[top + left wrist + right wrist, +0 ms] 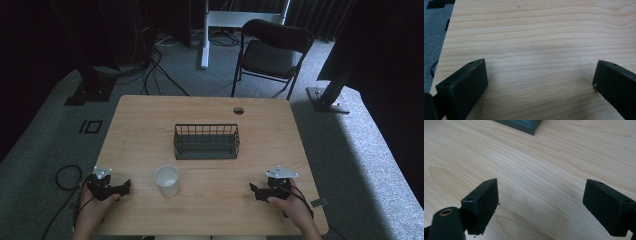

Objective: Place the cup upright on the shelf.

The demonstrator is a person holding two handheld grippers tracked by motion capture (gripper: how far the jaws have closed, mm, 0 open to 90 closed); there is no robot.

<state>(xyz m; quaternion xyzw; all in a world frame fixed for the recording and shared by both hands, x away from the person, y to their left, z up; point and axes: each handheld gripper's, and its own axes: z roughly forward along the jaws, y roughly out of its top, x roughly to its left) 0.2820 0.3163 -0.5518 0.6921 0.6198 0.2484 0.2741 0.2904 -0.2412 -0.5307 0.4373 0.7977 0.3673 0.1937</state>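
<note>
A white cup [167, 180] stands upright on the wooden table [150, 120], a little left of centre near the front. Behind it, at the table's middle, sits a dark wire basket [206, 142]; one corner of that basket [520, 125] appears at the top of the right gripper view. My left gripper [126, 186] rests at the front left, held by a hand, pointing right toward the cup. Its jaws stand wide apart over bare wood [540, 72]. My right gripper [253, 190] rests at the front right, pointing left, also open over bare wood [540, 195].
A round cable hole [238, 110] lies near the table's far edge. Beyond the table stand a black folding chair [272, 52], a white desk leg [204, 35] and dark stand feet [90, 92]. Cables run over the grey carpet.
</note>
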